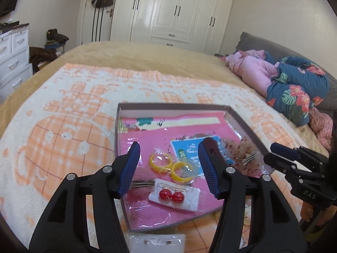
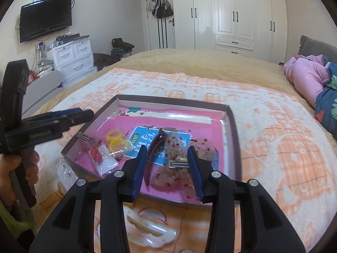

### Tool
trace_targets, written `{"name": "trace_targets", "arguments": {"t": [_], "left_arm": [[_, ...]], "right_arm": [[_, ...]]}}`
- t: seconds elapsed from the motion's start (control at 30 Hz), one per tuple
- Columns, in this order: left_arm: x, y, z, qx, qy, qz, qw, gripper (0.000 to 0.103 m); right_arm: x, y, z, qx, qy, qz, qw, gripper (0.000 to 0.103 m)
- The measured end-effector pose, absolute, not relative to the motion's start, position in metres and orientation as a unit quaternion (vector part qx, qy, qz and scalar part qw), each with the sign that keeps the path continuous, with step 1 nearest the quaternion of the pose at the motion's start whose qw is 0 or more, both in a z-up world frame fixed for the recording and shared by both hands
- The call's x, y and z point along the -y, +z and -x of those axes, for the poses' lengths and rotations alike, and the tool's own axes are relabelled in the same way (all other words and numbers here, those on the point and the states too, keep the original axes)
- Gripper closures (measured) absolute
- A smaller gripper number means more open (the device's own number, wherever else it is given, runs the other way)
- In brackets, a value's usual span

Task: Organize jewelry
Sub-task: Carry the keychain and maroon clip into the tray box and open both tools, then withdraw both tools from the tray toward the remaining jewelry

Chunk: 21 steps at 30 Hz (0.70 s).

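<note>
Both grippers hang over a shallow tray [image 1: 242, 118] that lies on an orange-and-white blanket [image 1: 63, 126] spread across the bed [image 1: 147, 52]. Left gripper [image 1: 169, 165] has its blue-padded jaws apart with nothing between the pads; seen through the gap, and lying on the tray's pink lining, are a pair of yellow hoop earrings [image 1: 168, 165] in a clear bag and, nearer the camera, red ball earrings [image 1: 171, 196] on a white card. A metal hair clip [image 1: 143, 183] lies just beside the left finger. Right gripper [image 2: 167, 167] also stands with its jaws apart and empty, above a dark red hair claw [image 2: 152, 151] and a silver clip [image 2: 179, 164] resting on speckled translucent pieces [image 2: 174, 142] in the tray's right part. A small clear packet [image 1: 157, 242] lies on the blanket just outside the tray's near edge. A hand [image 2: 12, 168] grasps the left gripper's handle at the edge of the right wrist view.
</note>
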State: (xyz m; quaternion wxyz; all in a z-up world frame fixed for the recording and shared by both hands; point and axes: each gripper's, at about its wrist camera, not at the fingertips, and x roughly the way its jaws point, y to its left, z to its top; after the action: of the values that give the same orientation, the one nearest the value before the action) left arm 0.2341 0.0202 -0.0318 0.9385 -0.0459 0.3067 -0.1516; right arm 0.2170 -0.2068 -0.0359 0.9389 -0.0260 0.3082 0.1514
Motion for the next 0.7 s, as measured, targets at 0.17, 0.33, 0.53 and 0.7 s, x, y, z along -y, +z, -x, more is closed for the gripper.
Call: {"name": "trace_targets", "arguments": {"t": [0.17, 0.33, 0.53, 0.7], "left_arm": [[-0.018, -0.019, -0.217, -0.286, -0.152, 0.039, 0.945, 0.048], [-0.017, -0.011, -0.201, -0.274, -0.15, 0.037, 0.949, 0.041], [-0.018, -0.008, -0.188, -0.268, -0.143, 0.035, 0.952, 0.031], [-0.018, -0.007, -0.176, -0.267, -0.14, 0.033, 0.953, 0.024]], "right_arm": [[0.212, -0.032, -0.203, -0.298, 0.149, 0.028, 0.942, 0.056], [0.213, -0.031, -0.191, -0.296, 0.148, 0.027, 0.943, 0.051], [0.214, -0.025, -0.176, -0.292, 0.152, 0.023, 0.944, 0.039], [0.216, -0.021, -0.165, -0.288, 0.158, 0.017, 0.944, 0.034]]}}
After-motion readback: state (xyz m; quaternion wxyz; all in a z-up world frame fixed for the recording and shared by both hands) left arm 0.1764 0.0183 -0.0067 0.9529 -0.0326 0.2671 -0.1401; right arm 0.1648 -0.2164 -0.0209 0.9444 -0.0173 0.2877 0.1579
